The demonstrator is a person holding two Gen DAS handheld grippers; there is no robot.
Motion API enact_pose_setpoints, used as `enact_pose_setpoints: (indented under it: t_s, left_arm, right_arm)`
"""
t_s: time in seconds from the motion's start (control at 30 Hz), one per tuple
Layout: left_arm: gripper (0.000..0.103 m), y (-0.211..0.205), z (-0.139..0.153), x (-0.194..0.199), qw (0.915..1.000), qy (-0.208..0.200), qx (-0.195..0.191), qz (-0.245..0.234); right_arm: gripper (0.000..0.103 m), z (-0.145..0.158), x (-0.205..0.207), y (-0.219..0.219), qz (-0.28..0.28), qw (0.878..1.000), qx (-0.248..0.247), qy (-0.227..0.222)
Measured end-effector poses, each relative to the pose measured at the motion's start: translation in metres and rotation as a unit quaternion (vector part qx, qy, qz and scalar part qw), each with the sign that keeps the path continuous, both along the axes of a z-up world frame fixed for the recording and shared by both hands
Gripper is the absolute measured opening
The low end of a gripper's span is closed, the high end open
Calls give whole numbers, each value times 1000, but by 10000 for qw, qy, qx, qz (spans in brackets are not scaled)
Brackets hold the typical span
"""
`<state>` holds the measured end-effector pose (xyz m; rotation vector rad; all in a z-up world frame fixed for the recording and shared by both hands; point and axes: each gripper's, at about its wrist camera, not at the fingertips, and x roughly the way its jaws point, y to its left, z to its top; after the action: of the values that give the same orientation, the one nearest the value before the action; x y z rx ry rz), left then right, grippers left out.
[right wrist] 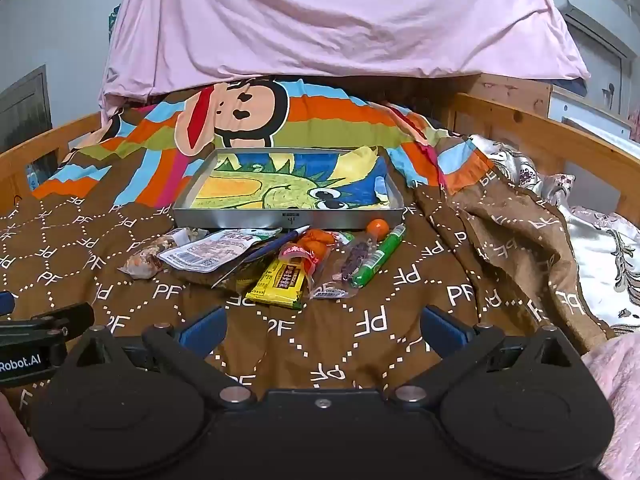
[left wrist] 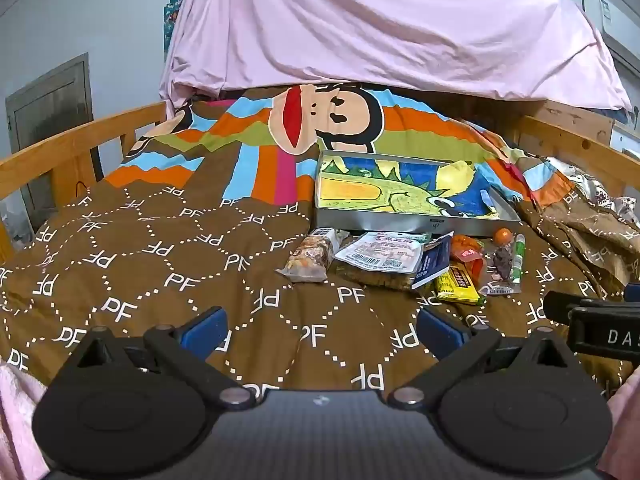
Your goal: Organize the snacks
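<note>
Several snack packs lie in a loose pile on the brown bedspread in front of a metal tray (left wrist: 404, 226) (right wrist: 224, 220) with a dinosaur picture inside. The pile holds a nut bar (left wrist: 310, 256) (right wrist: 146, 258), a white flat pack (left wrist: 380, 254) (right wrist: 212, 252), a yellow bar (left wrist: 458, 286) (right wrist: 280, 286), a green stick (left wrist: 519, 258) (right wrist: 378, 258) and a small orange ball (left wrist: 503, 236) (right wrist: 378, 227). My left gripper (left wrist: 322, 334) is open and empty, short of the pile. My right gripper (right wrist: 324, 332) is open and empty, short of the pile.
Wooden bed rails (left wrist: 72, 148) (right wrist: 560, 136) run along both sides. A pink sheet (left wrist: 380, 20) hangs over the far end. Rumpled blanket folds (right wrist: 520, 232) rise right of the pile. The other gripper shows at each frame's edge.
</note>
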<state>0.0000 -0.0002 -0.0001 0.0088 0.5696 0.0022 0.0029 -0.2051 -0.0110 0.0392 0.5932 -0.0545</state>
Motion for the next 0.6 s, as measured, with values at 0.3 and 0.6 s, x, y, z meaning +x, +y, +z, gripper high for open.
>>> enact_pose_setpoints:
  t_s: [0.3,0.6]
  left_arm:
    - [103,0,0,0,10000,2,-3,2]
    - [103,0,0,0,10000,0,-14,4]
  right_arm:
    - [102,0,2,-1,6,10000,14,17]
    - [102,0,1,1,9,10000,11,34]
